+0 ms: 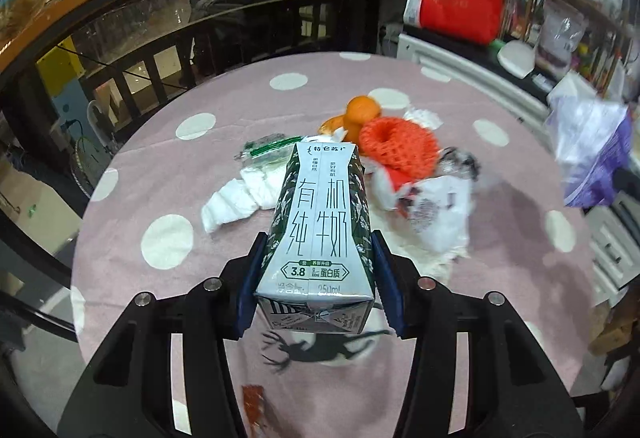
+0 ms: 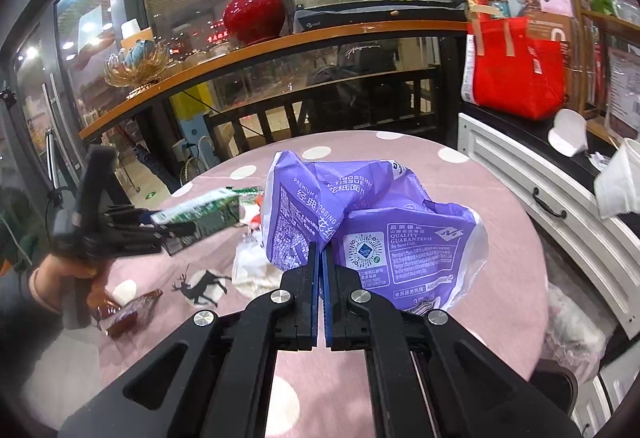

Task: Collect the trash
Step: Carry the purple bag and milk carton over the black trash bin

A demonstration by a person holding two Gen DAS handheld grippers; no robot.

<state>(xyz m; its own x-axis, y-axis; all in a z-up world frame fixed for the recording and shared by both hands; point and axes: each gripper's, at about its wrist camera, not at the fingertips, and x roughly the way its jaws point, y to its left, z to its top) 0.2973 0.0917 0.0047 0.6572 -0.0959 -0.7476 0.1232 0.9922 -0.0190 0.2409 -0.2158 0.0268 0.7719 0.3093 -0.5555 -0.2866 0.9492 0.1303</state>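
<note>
early going: left tongs clamp the milk carton clear of the bench, right tongs pinched tight on the purple tissue bag; ahead of the left tongs orange peel, foam net and crumpled tissue remain uncollected.

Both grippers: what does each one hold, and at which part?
Left gripper clamps the milk carton by its sides near the base. Right gripper pinches the purple bag by its edge.

Milk carton before foam net; tissue to its left.
</note>
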